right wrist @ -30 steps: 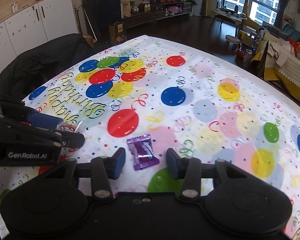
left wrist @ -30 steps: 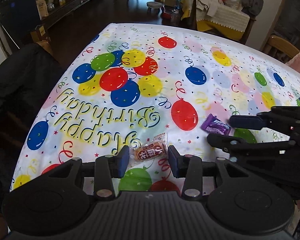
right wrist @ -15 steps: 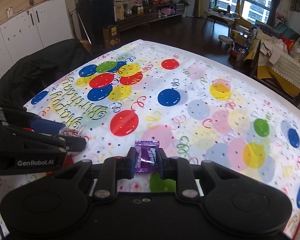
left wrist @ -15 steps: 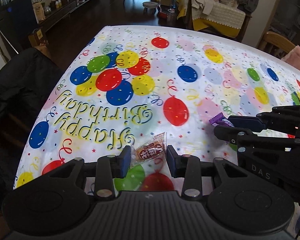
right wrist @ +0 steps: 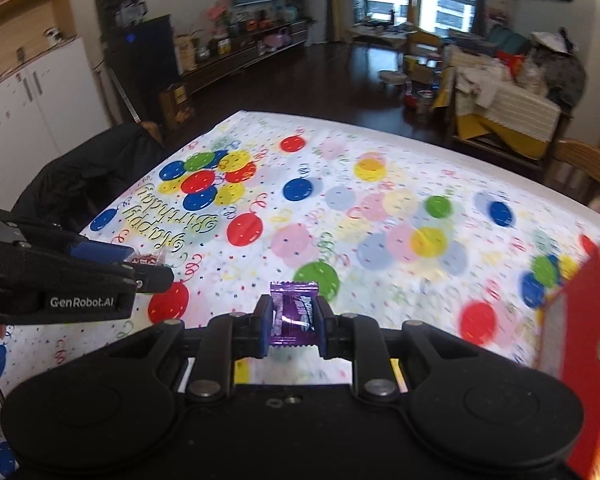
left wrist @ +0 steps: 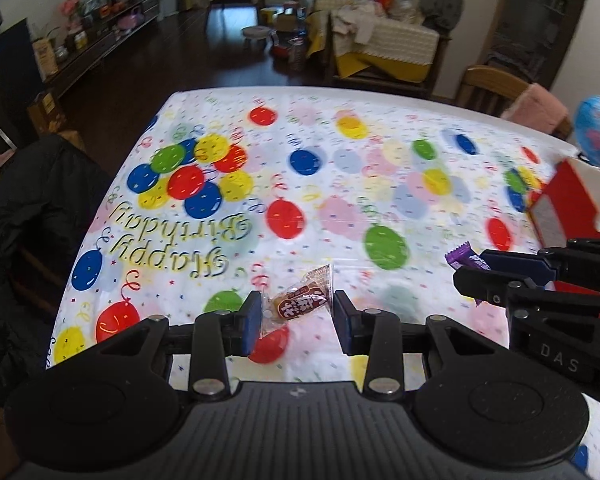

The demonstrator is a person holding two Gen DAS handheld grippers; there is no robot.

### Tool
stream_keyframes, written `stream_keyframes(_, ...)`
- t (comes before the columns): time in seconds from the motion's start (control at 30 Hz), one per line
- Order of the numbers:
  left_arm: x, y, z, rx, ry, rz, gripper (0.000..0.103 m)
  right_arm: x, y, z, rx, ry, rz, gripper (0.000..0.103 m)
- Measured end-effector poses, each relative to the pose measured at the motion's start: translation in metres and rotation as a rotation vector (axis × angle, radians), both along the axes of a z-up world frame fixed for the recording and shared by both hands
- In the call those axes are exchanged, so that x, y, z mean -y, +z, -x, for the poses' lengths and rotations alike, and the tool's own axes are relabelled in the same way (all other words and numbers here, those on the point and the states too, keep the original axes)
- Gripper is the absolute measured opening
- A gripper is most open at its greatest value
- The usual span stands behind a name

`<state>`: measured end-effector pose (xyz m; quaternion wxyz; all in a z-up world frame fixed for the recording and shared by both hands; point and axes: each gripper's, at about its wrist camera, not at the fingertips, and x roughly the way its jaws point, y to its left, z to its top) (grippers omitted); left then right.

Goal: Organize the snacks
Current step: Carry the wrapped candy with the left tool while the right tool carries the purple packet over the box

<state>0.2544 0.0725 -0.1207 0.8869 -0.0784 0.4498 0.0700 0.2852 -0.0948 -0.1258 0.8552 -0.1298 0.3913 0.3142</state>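
Observation:
My left gripper (left wrist: 295,318) is shut on a brown snack in a clear wrapper (left wrist: 298,303) and holds it above the balloon tablecloth (left wrist: 340,184). My right gripper (right wrist: 293,322) is shut on a purple wrapped candy (right wrist: 294,312), also lifted off the cloth. In the left wrist view the right gripper (left wrist: 472,268) stands to the right with the purple candy (left wrist: 462,255) sticking out of it. In the right wrist view the left gripper (right wrist: 148,268) stands at the left with the brown snack (right wrist: 148,258) at its tips.
A red box (left wrist: 568,204) stands at the table's right side and shows blurred in the right wrist view (right wrist: 576,344). A blue globe-like ball (left wrist: 598,136) is above it. A dark jacket on a chair (left wrist: 32,208) is at the left edge; a wooden chair (left wrist: 492,88) is beyond the far right.
Both grippers have closed on their snacks, lifted them off the cloth and swung to the right. The red box has come into view.

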Motion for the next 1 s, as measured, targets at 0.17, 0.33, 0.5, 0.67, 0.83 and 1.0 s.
stream_keyframes(0.17,0.020,0.025,0.020,0.045,-0.074,0.002,0.037,0.025,0.028,0.032,0.048,-0.073,-0.010,0.019)
stream_keyframes(0.33,0.042,0.050,0.035,0.096,-0.161,0.014,0.037,0.049,0.053,0.059,0.094,-0.155,-0.022,0.019)
stream_keyframes(0.5,0.072,0.075,0.041,0.144,-0.240,0.011,0.037,0.076,0.074,0.074,0.125,-0.229,-0.025,0.019)
stream_keyframes(0.67,0.105,0.097,0.040,0.183,-0.292,0.013,0.037,0.111,0.090,0.079,0.144,-0.284,-0.045,0.019)
stream_keyframes(0.83,0.147,0.109,0.033,0.203,-0.335,0.003,0.037,0.148,0.100,0.074,0.162,-0.314,-0.054,0.019)
stream_keyframes(1.0,0.191,0.112,0.016,0.199,-0.357,0.004,0.037,0.188,0.105,0.061,0.166,-0.321,-0.059,0.019)
